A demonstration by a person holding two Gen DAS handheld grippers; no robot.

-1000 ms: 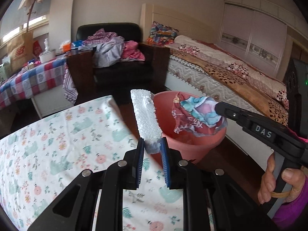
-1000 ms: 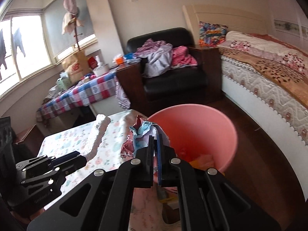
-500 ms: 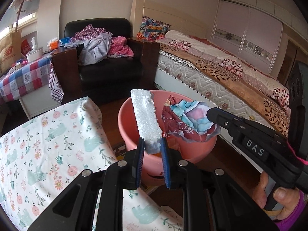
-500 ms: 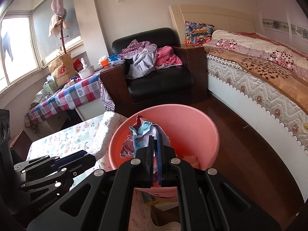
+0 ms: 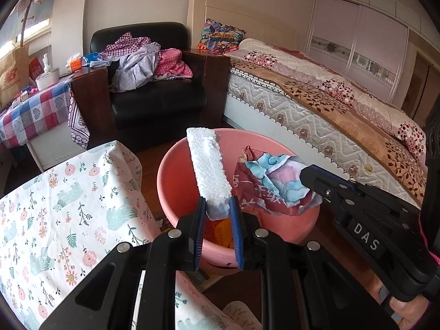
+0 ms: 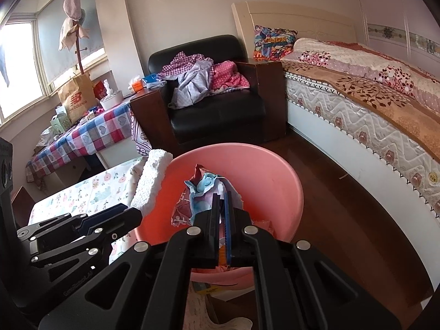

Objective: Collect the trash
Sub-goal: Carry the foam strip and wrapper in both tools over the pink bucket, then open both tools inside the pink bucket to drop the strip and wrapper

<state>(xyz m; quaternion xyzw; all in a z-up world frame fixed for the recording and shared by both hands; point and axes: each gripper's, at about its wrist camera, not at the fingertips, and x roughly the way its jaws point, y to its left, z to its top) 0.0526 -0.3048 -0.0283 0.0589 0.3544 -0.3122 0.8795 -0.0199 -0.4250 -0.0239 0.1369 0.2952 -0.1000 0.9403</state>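
Left wrist view: both my grippers hold trash over the pink bucket (image 5: 176, 192).

My left gripper (image 5: 218, 209) is clamped on the lower end of a white foam slab (image 5: 209, 170), which stands tilted above the bucket's opening. My right gripper (image 6: 223, 206), fingers fully closed, pinches a crumpled colourful wrapper (image 6: 202, 195) over the bucket's middle. Beside the bucket, the floral tablecloth (image 5: 55, 209).

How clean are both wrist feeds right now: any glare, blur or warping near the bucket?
Left wrist: sharp, even light on the foam block and pink bucket; fisheye bends the bed. Right wrist: window blown out at left, wrapper still crisp, dark vignette corners.
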